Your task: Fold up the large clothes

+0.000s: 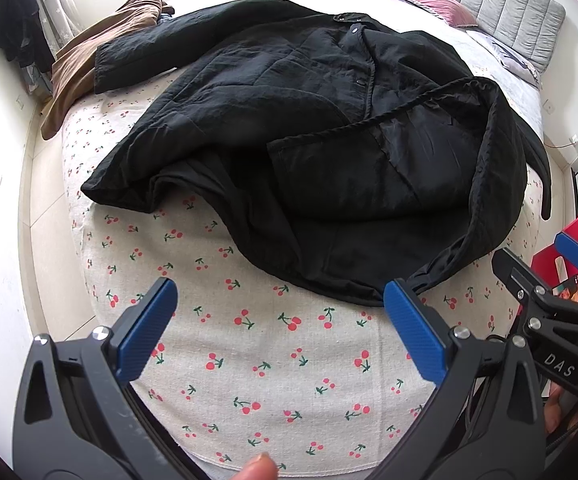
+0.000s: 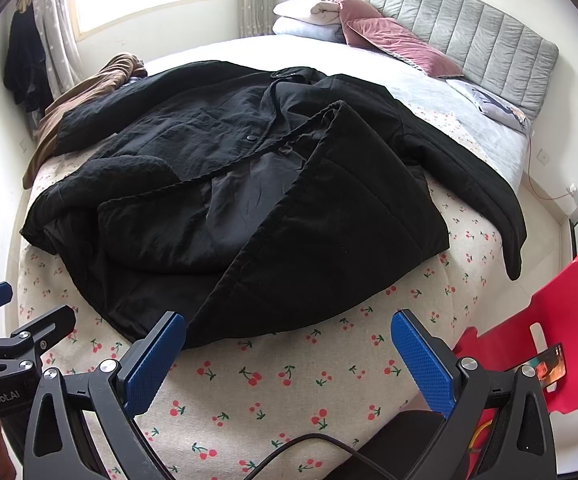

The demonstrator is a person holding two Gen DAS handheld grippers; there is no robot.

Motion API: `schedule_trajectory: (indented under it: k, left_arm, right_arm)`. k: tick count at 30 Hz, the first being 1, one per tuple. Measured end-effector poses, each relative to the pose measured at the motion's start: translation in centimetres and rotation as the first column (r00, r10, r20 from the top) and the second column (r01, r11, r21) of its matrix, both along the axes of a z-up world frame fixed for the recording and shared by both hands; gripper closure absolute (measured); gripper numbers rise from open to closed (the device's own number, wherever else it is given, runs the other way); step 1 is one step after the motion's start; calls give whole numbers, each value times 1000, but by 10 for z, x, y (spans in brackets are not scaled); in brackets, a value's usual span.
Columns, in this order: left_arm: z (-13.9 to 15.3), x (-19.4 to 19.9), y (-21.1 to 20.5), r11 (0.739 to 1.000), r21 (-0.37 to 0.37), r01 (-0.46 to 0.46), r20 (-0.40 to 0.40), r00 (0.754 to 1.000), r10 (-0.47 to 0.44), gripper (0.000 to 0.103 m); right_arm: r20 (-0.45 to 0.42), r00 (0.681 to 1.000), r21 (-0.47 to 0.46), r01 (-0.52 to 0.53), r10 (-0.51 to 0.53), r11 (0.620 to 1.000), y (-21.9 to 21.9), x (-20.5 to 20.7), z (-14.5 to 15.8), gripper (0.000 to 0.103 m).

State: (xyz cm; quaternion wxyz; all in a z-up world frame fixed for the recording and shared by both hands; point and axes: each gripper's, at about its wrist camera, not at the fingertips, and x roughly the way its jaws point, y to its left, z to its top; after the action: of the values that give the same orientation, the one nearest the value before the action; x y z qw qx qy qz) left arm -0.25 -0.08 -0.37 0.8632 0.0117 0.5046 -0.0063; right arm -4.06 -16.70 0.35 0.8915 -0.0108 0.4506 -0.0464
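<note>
The black padded coat point(image 1: 297, 120) lies rumpled on the cherry-print bed point(image 1: 249, 360), front flap thrown back. Both the left tool point(image 1: 281, 336) and the right tool point(image 2: 289, 364) hover just short of its hem, spread wide and empty. It looks bulky, soft, probably slippery-lined; its corded hem edge seems the best hold.

Left claw point(image 1: 281, 332) tilts steeply downward, jaws spread wide and empty; right claw point(image 2: 289, 354) likewise, just beside it.
</note>
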Motion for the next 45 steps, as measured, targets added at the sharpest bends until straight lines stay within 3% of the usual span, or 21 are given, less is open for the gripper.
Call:
schedule_trajectory:
  k: [26,31,38,42,45]
  left_arm:
    - [-4,12,3,1000,-27,0,36,999,1,0]
    - [2,20,8,1000,20,-22,145,989,19,0]
    - [-1,63,33,995,6,99,84,992,-99,0]
    - [0,97,68,995,-11,95,90,992,-94,0]
    - [-6,129,99,998,-27,58,47,997,-56,0]
  right_arm:
    - [-17,1000,-6,2,-2,1000,-2,4,-5,0]
    - [-11,1000,-6,-13,13,1000,-6,7,-4,0]
    - [10,1000,16,2,-2,1000,-37,17,5,0]
    - [25,999,39,45,-46,998,-66,25,13,0]
    - [18,996,57,84,-85,995,-93,35,14,0]
